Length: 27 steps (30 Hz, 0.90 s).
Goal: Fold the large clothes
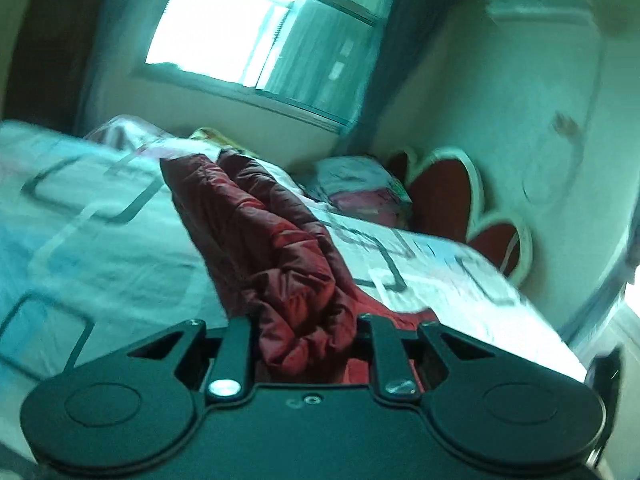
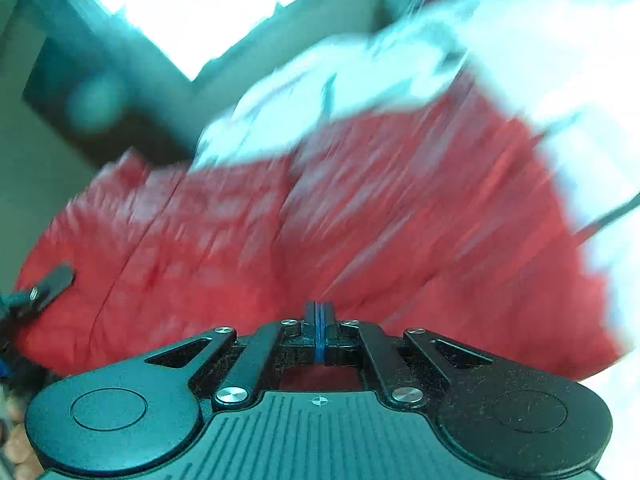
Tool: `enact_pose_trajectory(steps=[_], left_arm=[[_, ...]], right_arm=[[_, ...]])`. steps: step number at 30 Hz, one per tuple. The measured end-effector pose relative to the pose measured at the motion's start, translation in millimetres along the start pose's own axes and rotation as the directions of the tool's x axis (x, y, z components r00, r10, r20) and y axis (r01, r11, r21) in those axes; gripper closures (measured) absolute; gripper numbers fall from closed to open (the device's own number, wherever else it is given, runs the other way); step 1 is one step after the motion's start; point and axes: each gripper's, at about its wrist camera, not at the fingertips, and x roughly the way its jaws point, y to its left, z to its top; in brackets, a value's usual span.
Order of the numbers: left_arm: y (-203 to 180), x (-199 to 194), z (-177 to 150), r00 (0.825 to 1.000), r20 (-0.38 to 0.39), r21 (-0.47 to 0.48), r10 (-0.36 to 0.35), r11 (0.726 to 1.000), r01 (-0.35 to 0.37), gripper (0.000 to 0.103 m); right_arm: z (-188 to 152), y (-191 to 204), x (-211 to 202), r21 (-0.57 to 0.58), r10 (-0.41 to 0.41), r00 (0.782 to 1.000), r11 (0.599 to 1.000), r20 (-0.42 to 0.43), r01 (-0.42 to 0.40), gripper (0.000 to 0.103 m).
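A large red quilted jacket (image 1: 276,248) lies bunched on a bed with a white patterned cover (image 1: 92,236). In the left wrist view my left gripper (image 1: 306,332) has a thick wad of the red fabric between its jaws, which stand apart around it. In the blurred right wrist view the jacket (image 2: 320,216) spreads wide across the bed. My right gripper (image 2: 319,320) has its fingers pressed together just above the fabric, and no cloth shows between them. The other gripper's black tip (image 2: 52,284) shows at the jacket's left edge.
A red flower-shaped headboard (image 1: 452,196) stands against the right wall. A pile of pillows and bedding (image 1: 360,188) lies at the bed's head. A bright window (image 1: 256,28) is behind the bed. The bed's near right edge (image 1: 552,332) drops off.
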Motion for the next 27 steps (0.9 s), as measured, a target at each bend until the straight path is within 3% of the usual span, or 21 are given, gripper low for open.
enact_pose_trajectory(steps=[5,13,18,27], left_arm=[[-66,31,4,0.996,-0.080,0.168,-0.044,0.984,0.057,0.085],[-146,106,-26,0.967,-0.234,0.221,-0.103,0.963,0.156,0.083],[-173,157,-61,0.932,-0.358,0.242,-0.050,0.959,0.145,0.077],[-193,186,-86,0.916,-0.401,0.294,0.022,0.950,0.106,0.071]], right_arm=[[20,-54,-35,0.108,-0.045,0.996,0.993,0.077,0.037,0.103],[30,-90,-62,0.176,-0.025,0.995,0.984,0.096,0.008,0.103],[40,-120,-78,0.196,-0.037,0.996,0.980,0.087,0.019,0.103],[48,-161,-87,0.226,-0.045,0.998,0.974,0.047,0.033,0.103]])
